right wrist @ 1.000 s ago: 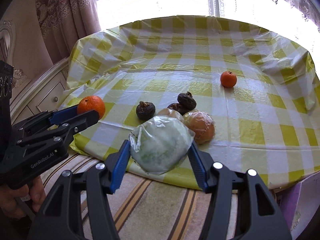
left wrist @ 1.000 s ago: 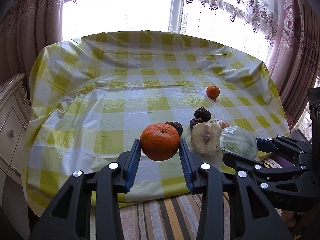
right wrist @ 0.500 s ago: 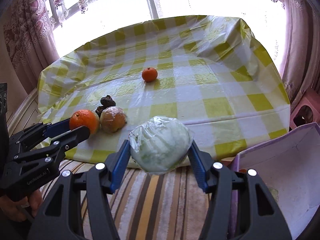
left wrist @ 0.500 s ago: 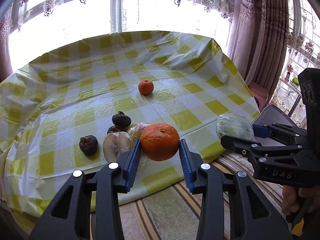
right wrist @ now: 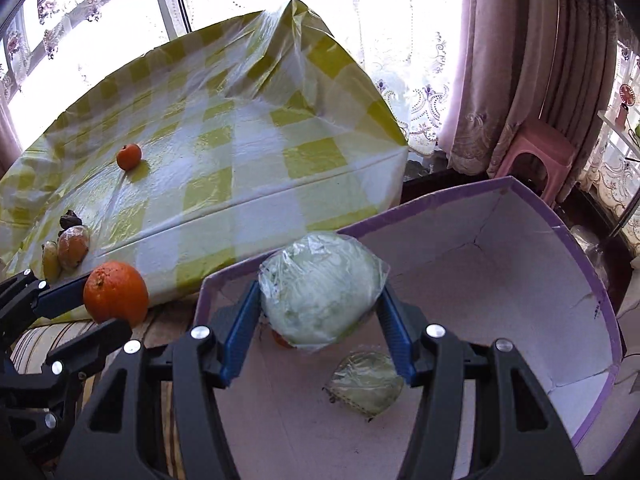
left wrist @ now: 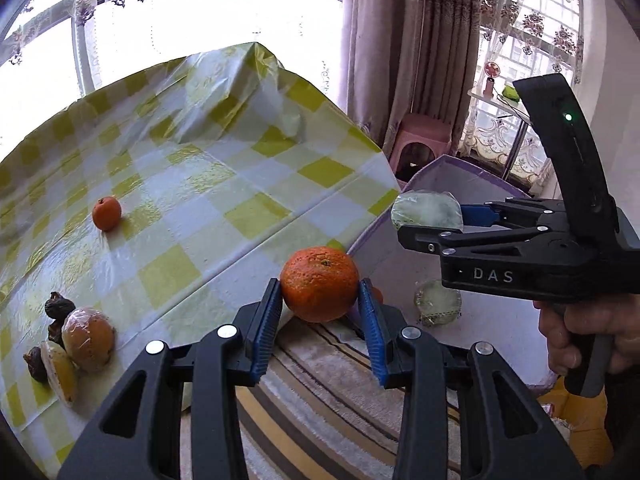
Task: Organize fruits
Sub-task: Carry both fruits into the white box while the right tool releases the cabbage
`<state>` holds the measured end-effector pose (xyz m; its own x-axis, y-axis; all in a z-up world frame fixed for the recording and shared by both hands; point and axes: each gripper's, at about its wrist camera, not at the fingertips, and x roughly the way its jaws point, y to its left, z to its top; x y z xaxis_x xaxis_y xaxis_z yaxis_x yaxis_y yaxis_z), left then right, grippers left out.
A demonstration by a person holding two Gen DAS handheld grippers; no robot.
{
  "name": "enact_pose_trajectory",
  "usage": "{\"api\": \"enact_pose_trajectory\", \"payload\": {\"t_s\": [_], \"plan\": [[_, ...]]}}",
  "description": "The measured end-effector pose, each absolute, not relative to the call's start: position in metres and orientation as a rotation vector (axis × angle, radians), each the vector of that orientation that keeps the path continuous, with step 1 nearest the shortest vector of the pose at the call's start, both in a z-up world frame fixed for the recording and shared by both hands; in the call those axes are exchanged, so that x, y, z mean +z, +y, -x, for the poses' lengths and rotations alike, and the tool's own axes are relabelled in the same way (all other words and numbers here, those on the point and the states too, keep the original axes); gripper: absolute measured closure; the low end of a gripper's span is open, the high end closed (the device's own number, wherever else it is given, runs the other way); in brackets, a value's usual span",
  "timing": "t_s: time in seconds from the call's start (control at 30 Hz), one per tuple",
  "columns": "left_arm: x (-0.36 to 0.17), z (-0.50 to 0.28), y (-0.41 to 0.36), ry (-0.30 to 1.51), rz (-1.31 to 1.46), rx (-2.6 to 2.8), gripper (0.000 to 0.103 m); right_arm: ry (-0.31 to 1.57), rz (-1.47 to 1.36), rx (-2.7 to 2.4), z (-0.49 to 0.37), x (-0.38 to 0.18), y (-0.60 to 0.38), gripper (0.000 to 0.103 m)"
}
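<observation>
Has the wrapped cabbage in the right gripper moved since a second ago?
Yes. The wrapped cabbage, held in the right gripper, went from over the table's near edge rightward to above the purple-rimmed box.

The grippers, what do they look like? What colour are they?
Both are black plastic with silver screws and ribbed blue pads on the fingers. The left gripper has two forked black arms. The right gripper has white letters "DAS" on its side, a tall black block with a small green light, and a grey trigger handle in a bare hand. No cables show.
</observation>
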<state>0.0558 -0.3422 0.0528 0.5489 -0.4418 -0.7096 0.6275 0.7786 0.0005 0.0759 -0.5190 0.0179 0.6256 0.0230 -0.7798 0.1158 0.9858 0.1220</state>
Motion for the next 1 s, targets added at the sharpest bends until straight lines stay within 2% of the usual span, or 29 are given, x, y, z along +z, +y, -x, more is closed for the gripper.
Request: {"api": "enact_pose_trajectory", "payload": {"t_s": [0.3,0.73,0.93,1.0], "plan": [[0.019,-0.047,-0.426,0.833,-0.545,-0.775,0.066,1.065,-0.145,-0.113,-0.096,-0.026,-0.552,0.045],[-0.035,-0.057,-0.470,0.948,-0.795,-0.821,0.065,1.213,-0.154,-0.104,-0.121,-0.069,-0.558,0.044],[-0.041,-0.061,-0.470,0.958,-0.801,-0.822,0.063,1.200,-0.159,-0.115,-0.122,-0.068,-0.558,0.028],[-0.041,-0.063,-0.471,0.958,-0.800,-0.821,0.061,1.197,-0.154,-0.120,-0.122,-0.068,-0.555,0.026]]}}
